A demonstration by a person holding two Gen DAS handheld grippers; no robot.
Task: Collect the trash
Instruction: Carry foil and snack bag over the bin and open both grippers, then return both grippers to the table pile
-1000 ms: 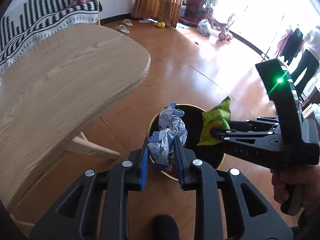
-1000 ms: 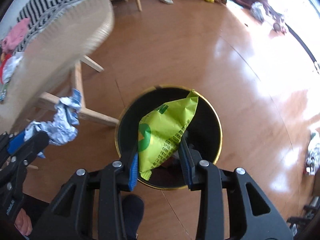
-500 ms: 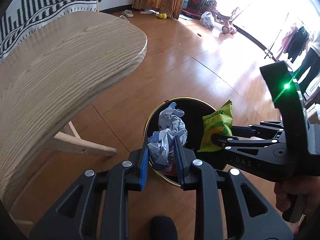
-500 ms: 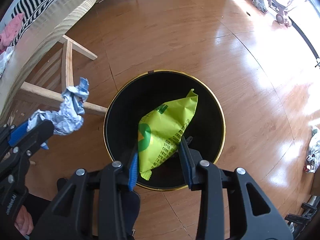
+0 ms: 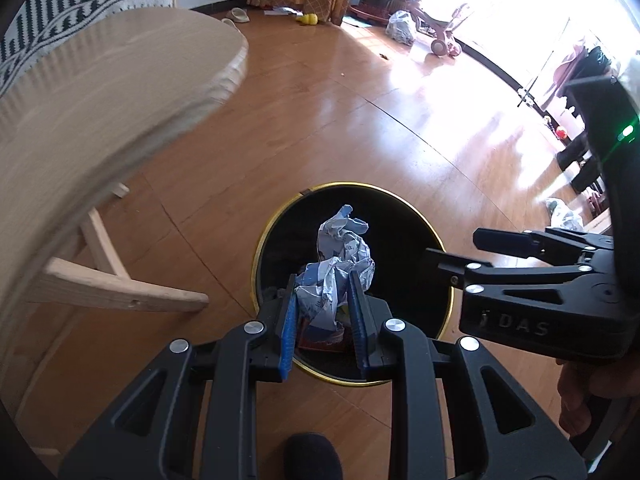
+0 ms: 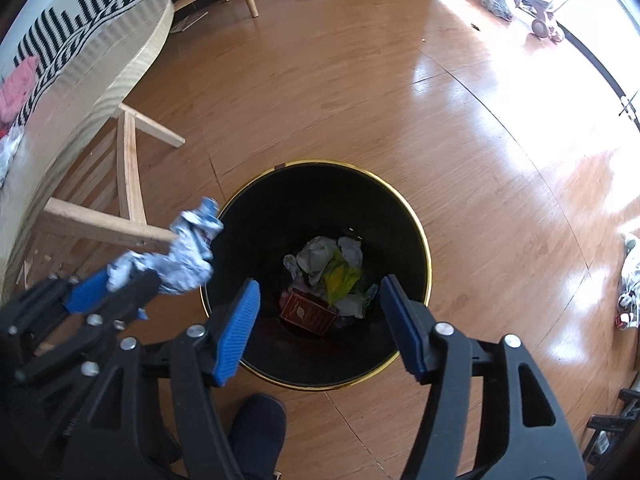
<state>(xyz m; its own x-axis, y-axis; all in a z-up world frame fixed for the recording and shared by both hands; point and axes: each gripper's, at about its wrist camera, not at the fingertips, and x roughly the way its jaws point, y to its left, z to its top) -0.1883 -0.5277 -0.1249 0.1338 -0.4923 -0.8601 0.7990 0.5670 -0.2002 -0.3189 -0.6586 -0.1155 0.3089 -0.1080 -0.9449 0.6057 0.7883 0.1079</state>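
Gone from the right tool is the green-yellow snack bag, which a moment ago sat clamped between its blue pads; it now lies at the bottom of the bin. That tool's jaws are opening with nothing between them, hanging directly over the bin mouth.

Largest in view, the wooden floor carries the black trash bin with its gold rim, standing just beside the leg frame of the pale wooden desk. Inside the bin lie crumpled white papers, the bag, and a dark red box; the walls are too dark to show anything else.

Over the bin's near edge, the left tool grips the crumpled blue-and-white wrapper, its pads pressed on the lower part of the wad. The left view is blurred at the desk edge, and the wrapper hides most of the bin's contents there. A dark shoe pokes in at the bottom edge, cut off.
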